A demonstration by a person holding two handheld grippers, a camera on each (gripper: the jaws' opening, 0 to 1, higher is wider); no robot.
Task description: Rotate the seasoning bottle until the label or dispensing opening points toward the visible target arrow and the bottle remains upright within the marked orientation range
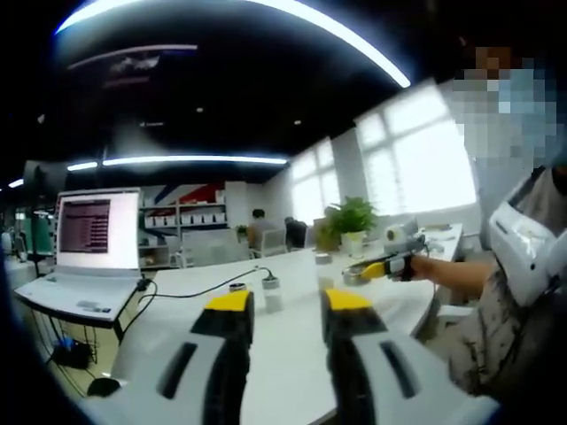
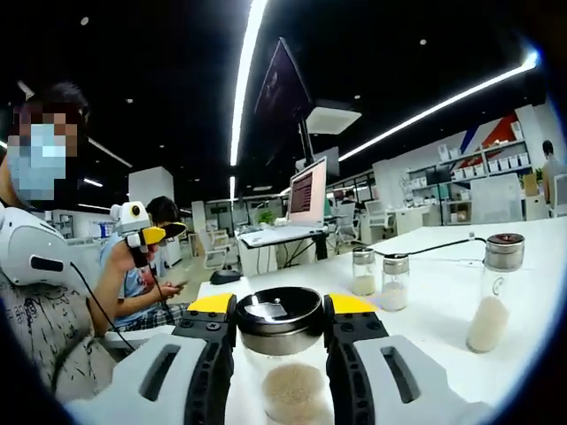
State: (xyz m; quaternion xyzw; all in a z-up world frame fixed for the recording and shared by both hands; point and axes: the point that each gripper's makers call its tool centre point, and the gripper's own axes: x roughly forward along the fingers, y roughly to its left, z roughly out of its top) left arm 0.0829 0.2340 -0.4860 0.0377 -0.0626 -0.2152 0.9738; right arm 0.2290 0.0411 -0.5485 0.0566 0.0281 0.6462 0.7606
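Right tongs (image 2: 282, 326) clamp the seasoning bottle (image 2: 283, 354); left tongs (image 1: 288, 310) gape.

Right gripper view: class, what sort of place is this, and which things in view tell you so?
Probably an open-plan office or lab: long ceiling light strips, a laptop on a stand, shelving at the back, and seated people at white desks.
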